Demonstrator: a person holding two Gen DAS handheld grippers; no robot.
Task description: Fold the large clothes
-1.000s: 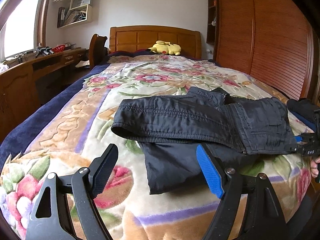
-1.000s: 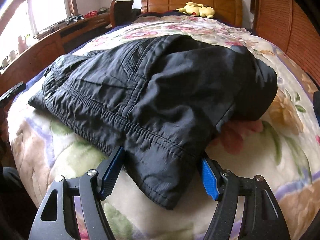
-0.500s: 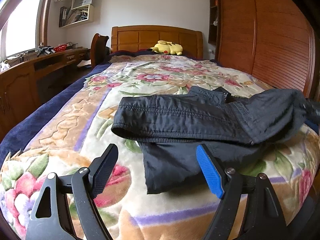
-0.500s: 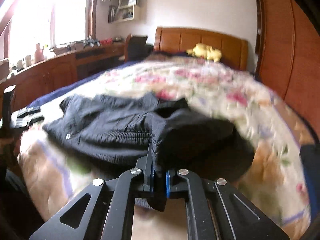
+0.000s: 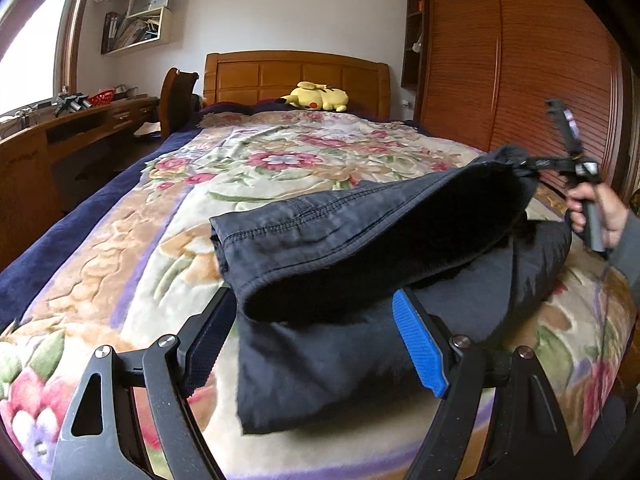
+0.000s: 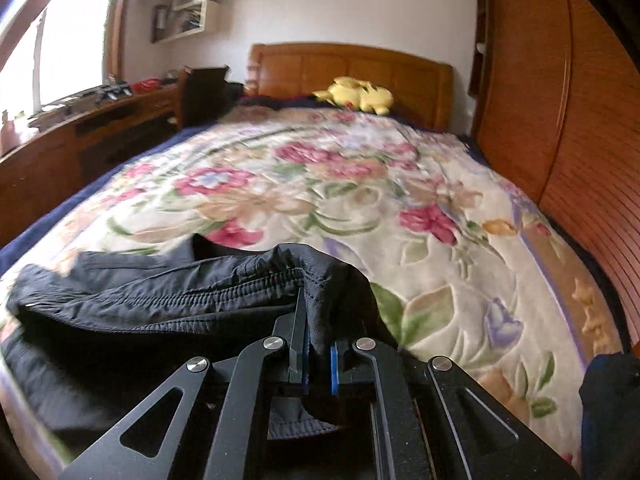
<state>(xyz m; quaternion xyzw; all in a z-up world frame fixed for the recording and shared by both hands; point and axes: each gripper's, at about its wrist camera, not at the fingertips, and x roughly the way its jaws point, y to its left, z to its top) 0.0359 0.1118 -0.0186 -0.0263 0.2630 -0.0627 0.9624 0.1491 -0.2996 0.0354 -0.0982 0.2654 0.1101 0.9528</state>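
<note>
- The dark garment (image 5: 360, 248) lies across the near end of the bed (image 5: 280, 152), its right end lifted off the blanket.
- The right hand-held gripper (image 6: 318, 354) is clamped tight on that raised edge — a fold seems under way, the lifted end likely carried over toward the left.
- The left hand-held gripper (image 5: 316, 344) gapes wide, holding nothing; the garment's lower flap lies between its fingers (image 5: 420, 348).
- Next move, probably: lay the raised end down squarely while the left steadies the cloth.

One black garment (image 5: 360, 240), two tongs (image 5: 316, 344).
</note>
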